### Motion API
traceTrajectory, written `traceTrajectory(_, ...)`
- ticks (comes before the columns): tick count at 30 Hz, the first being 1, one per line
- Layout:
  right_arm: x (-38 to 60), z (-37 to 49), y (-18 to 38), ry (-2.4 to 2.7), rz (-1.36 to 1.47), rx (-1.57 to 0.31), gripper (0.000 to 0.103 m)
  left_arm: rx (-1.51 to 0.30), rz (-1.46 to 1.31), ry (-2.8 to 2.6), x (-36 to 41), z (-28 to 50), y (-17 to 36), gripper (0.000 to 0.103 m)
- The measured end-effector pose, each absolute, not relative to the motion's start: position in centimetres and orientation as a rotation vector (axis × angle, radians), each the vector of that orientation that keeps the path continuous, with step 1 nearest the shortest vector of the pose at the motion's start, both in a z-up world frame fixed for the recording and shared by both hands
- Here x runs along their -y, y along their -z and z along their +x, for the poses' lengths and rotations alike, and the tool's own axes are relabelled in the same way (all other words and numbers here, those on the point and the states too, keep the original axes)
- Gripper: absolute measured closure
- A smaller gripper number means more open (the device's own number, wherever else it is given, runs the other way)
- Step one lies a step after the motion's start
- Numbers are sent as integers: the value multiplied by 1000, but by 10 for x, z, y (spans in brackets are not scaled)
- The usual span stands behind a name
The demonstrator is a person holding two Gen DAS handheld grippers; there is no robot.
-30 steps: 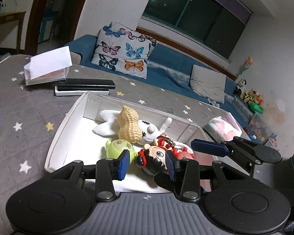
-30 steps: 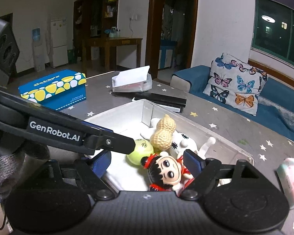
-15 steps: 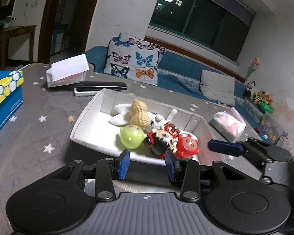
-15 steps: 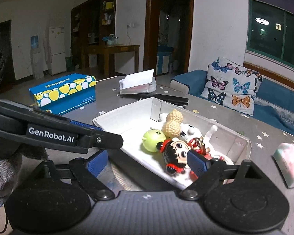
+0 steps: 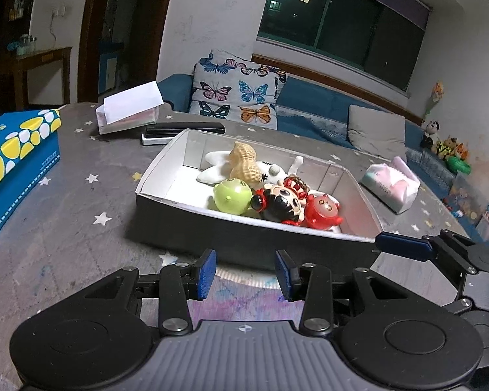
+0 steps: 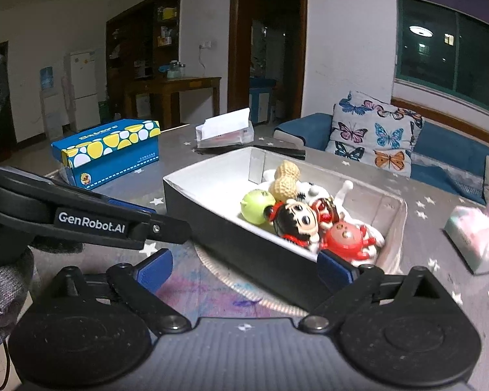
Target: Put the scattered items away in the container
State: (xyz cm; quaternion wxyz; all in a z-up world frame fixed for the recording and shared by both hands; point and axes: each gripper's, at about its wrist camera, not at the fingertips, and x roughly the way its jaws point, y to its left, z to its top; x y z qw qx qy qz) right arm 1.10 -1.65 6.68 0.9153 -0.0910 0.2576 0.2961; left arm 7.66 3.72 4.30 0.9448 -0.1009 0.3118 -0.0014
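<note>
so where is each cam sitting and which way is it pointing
Left wrist: on the left gripper, looking over the box toward the sofa; own open fingers show, right gripper at the right edge.
Right wrist: on the right gripper, facing the box toward the doorway; open fingers, left gripper's finger.
Both share the box, green ball, doll.

On your grey star-printed desk [image 5: 81,176] sits a blue-and-yellow spotted cardboard box [image 5: 13,159], a clear tissue holder [image 5: 128,112], black remotes [image 5: 182,128], and a pink-white tissue pack [image 5: 391,184]; a butterfly-print cushion [image 5: 238,97] rests on the blue sofa [image 5: 313,104].
</note>
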Motion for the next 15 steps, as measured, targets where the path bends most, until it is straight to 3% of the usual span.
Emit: traceTrajectory(15,31,-2,-47,-548,-111,-577,0,-640,-107,-30,-16,61,-35,61)
